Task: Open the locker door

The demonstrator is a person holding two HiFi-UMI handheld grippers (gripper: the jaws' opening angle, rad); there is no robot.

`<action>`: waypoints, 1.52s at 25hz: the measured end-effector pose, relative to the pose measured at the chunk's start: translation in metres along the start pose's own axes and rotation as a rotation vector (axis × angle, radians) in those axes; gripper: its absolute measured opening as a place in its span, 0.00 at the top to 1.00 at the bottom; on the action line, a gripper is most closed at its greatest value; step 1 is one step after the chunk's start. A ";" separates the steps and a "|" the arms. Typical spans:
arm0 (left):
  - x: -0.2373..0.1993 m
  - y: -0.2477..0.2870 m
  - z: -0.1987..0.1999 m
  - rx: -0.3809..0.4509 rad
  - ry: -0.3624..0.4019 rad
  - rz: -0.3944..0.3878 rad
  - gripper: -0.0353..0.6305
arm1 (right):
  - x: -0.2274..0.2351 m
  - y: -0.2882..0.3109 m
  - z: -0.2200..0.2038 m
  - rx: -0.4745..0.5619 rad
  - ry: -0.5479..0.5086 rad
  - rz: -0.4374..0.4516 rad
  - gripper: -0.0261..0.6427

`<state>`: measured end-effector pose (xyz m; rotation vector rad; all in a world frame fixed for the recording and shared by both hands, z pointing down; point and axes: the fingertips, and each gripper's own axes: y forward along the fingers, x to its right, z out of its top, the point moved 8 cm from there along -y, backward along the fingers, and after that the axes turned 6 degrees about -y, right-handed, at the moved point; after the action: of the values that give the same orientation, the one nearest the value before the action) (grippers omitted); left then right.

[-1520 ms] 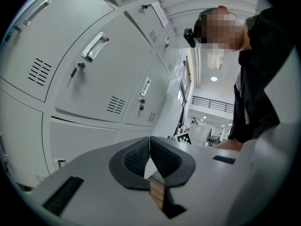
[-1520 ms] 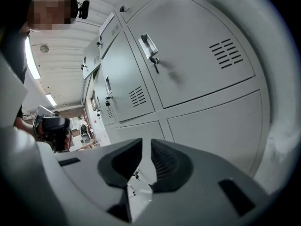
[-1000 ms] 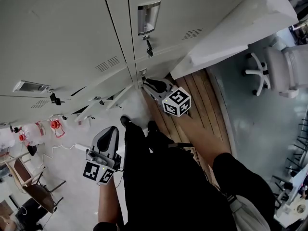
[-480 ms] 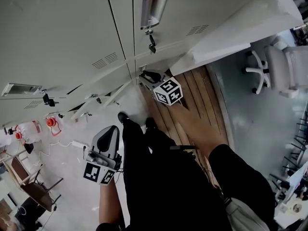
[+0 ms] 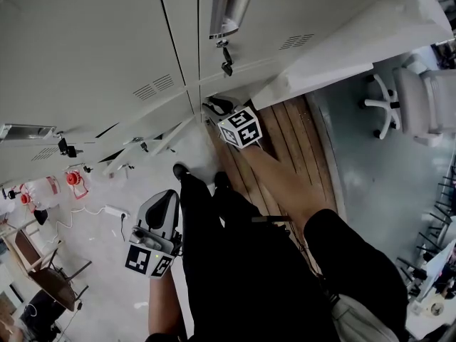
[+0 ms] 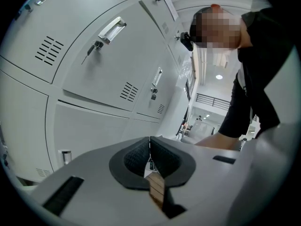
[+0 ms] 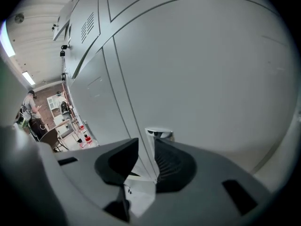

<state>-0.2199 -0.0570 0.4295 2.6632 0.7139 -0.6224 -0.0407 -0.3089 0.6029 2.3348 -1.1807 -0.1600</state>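
Grey lockers fill the upper head view. An upper door carries a chrome handle [image 5: 231, 7] with a key lock [image 5: 226, 66] below it. My right gripper [image 5: 212, 107] reaches down to the lower locker door [image 5: 235, 91] at its left edge. In the right gripper view its jaws [image 7: 146, 147] are opening, with the door seam running between them and a small chrome handle [image 7: 159, 133] just past the tips; the pads press on nothing. My left gripper [image 5: 164, 199] hangs at the person's side, shut and empty [image 6: 150, 142].
A locker door [image 5: 342, 41] stands swung open at the right. A strip of wooden floor [image 5: 285, 141] runs under the lockers. A white office chair [image 5: 420, 105] is at the far right; a red cable reel [image 5: 73, 179] and a chair [image 5: 43, 262] are at the left.
My right gripper has moved up and in toward the lower locker door's edge. The left gripper has stayed at the person's side.
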 end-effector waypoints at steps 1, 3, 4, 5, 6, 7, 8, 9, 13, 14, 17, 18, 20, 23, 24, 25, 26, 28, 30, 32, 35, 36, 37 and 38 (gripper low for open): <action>0.000 0.000 0.000 0.001 -0.001 -0.001 0.92 | 0.001 0.001 -0.001 -0.006 -0.005 -0.010 0.81; 0.001 -0.002 0.000 0.005 -0.005 -0.002 0.92 | 0.002 0.004 -0.004 -0.026 -0.016 -0.019 0.81; 0.001 -0.002 0.000 0.006 -0.007 -0.002 0.92 | 0.002 0.006 -0.006 -0.035 -0.023 -0.017 0.81; 0.001 -0.003 0.000 0.005 -0.009 -0.001 0.92 | 0.002 0.007 -0.008 -0.039 -0.034 -0.011 0.81; 0.001 -0.004 0.000 0.003 -0.009 0.000 0.92 | 0.002 0.009 -0.009 -0.040 -0.049 -0.004 0.81; 0.001 -0.005 0.001 0.001 -0.008 0.001 0.92 | 0.002 0.010 -0.010 -0.038 -0.068 0.000 0.81; 0.001 -0.006 0.001 -0.001 -0.007 0.002 0.92 | 0.002 0.011 -0.010 -0.034 -0.087 0.000 0.81; 0.000 -0.007 0.001 -0.001 -0.007 0.004 0.92 | 0.003 0.013 -0.010 -0.030 -0.101 -0.002 0.81; 0.000 -0.011 -0.002 -0.005 -0.015 0.011 0.92 | 0.004 0.014 -0.011 -0.017 -0.121 -0.022 0.81; 0.000 -0.011 -0.002 -0.007 -0.017 0.011 0.92 | 0.004 0.013 -0.012 -0.015 -0.117 -0.027 0.82; 0.002 -0.010 -0.003 -0.009 -0.020 0.004 0.92 | 0.006 0.014 -0.011 -0.023 -0.101 -0.046 0.86; 0.003 -0.010 -0.003 -0.008 -0.022 0.001 0.92 | 0.006 0.014 -0.010 -0.027 -0.099 -0.050 0.87; 0.005 -0.008 -0.003 -0.006 -0.025 -0.006 0.92 | 0.006 0.014 -0.010 -0.031 -0.098 -0.051 0.87; 0.007 -0.007 -0.004 -0.008 -0.026 -0.017 0.92 | 0.006 0.013 -0.010 -0.037 -0.096 -0.049 0.87; 0.007 -0.007 -0.004 -0.011 -0.025 -0.018 0.92 | 0.006 0.012 -0.010 -0.039 -0.097 -0.048 0.87; 0.008 -0.007 -0.004 -0.013 -0.025 -0.019 0.92 | 0.005 0.012 -0.010 -0.040 -0.098 -0.046 0.87; 0.008 -0.007 -0.004 -0.013 -0.024 -0.020 0.92 | 0.005 0.011 -0.010 -0.041 -0.099 -0.043 0.87; 0.009 -0.007 -0.003 -0.012 -0.023 -0.020 0.92 | 0.004 0.009 -0.012 -0.041 -0.101 -0.038 0.87; 0.009 -0.007 -0.002 -0.011 -0.020 -0.021 0.92 | 0.003 0.007 -0.013 -0.039 -0.104 -0.032 0.87; 0.011 -0.006 -0.002 -0.012 -0.017 -0.023 0.92 | 0.002 0.005 -0.015 -0.036 -0.111 -0.025 0.87; 0.013 -0.005 -0.002 -0.012 -0.014 -0.026 0.92 | 0.001 0.001 -0.018 -0.034 -0.124 -0.010 0.88; 0.013 -0.005 -0.001 -0.012 -0.013 -0.027 0.92 | 0.001 0.000 -0.019 -0.033 -0.126 -0.004 0.88; 0.014 -0.005 -0.001 -0.012 -0.012 -0.027 0.92 | 0.000 -0.002 -0.020 -0.032 -0.128 0.000 0.88; 0.015 -0.004 -0.001 -0.012 -0.011 -0.028 0.92 | 0.000 -0.003 -0.021 -0.031 -0.130 0.004 0.88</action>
<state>-0.2104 -0.0470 0.4227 2.6412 0.7505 -0.6374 -0.0317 -0.2992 0.6191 2.3247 -1.2358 -0.3304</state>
